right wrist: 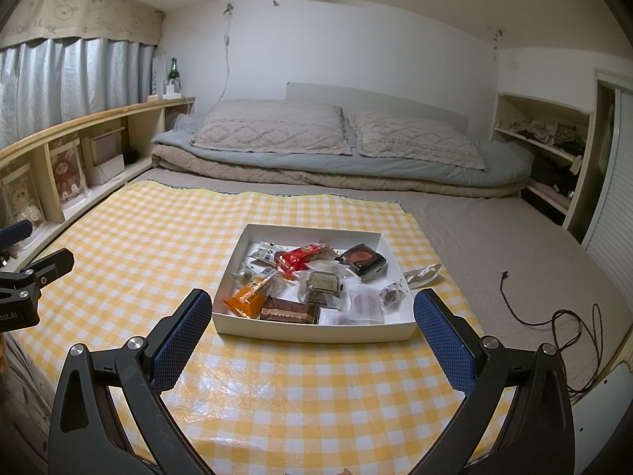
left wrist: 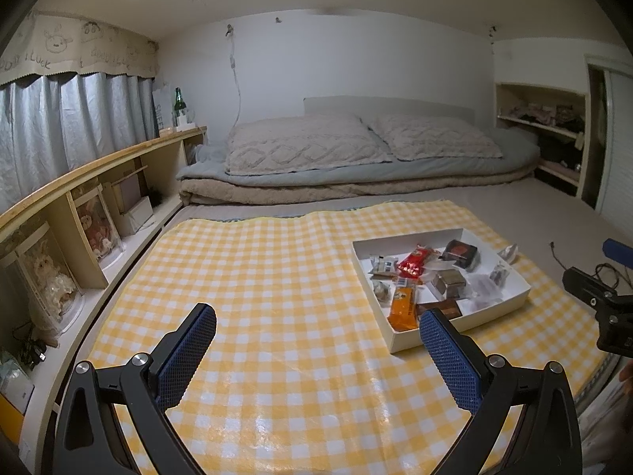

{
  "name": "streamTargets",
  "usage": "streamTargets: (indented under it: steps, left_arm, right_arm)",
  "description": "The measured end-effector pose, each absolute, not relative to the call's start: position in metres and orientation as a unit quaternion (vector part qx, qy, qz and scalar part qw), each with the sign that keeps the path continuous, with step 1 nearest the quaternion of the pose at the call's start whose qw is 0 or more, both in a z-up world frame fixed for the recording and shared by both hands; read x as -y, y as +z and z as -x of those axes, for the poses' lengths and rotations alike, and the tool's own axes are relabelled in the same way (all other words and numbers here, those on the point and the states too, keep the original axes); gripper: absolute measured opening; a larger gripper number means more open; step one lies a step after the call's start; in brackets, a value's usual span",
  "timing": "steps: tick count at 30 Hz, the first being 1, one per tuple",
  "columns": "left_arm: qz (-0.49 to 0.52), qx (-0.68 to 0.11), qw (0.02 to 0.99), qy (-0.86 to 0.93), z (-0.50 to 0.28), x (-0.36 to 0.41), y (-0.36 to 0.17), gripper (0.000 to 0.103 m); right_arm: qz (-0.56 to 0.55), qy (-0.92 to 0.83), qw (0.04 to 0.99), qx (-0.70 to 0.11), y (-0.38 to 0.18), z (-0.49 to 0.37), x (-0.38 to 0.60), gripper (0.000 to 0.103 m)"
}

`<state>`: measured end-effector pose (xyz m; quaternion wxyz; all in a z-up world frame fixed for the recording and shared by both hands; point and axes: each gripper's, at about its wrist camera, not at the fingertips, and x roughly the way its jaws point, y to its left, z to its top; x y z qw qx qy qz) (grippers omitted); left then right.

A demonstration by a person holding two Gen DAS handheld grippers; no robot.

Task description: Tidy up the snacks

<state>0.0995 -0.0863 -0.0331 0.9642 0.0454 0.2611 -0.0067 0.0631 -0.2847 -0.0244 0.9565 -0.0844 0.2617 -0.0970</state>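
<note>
The right gripper [right wrist: 312, 340] is hovering with its jaws spread wide and nothing between them, framing the white cardboard tray [right wrist: 316, 330] at frame centre, likely lining up a pick. The left gripper [left wrist: 316, 352] is likewise gaping empty over the yellow checked cloth [left wrist: 257, 277], the tray lying right of centre there. Snacks are sitting jumbled inside: a red packet [right wrist: 298, 257], an orange packet [right wrist: 247, 299], a dark brown bar [right wrist: 290, 310]. One clear wrapper [right wrist: 423, 273] is lying just outside the tray's right wall, probably awaiting collection.
</note>
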Motion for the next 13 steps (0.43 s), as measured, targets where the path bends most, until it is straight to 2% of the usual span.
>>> streamTargets:
  steps: [13]
  left_arm:
    - [-0.046,-0.260,0.964,0.003,-0.0968,0.0893,-0.0337,0.103]
  right_arm:
    - [0.084,-0.098,0.957,-0.262,-0.0245,-0.0628,0.2835,0.103]
